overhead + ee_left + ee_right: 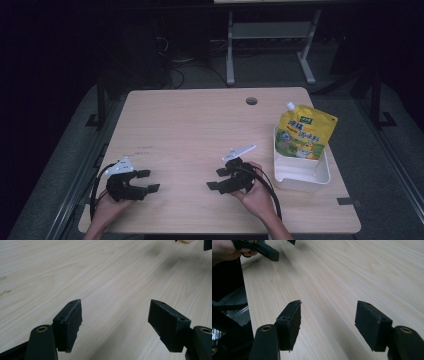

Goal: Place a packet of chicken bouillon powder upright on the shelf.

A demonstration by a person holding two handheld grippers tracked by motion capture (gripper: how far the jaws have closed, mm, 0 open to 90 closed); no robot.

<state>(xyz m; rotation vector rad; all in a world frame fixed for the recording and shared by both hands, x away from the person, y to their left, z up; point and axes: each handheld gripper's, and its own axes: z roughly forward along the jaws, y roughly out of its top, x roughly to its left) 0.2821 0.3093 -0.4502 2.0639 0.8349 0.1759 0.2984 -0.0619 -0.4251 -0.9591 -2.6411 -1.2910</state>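
A yellow spouted pouch (305, 134) with a white cap stands upright in a white tray (320, 180) at the table's right edge. My left gripper (150, 181) rests near the front left of the wooden table (190, 125), open and pointing right, with only bare wood between its jaws (115, 315). My right gripper (216, 179) lies near the front centre, just left of the tray, pointing left toward the other gripper. It is open too, with nothing between its jaws (328, 315). Each is held by a hand.
A round cable hole (251, 101) sits near the table's far edge. In the right gripper view the left gripper (262, 248) and its hand are at the top left, with the table's front edge and dark floor at the left. White desk legs (230, 50) stand behind the table.
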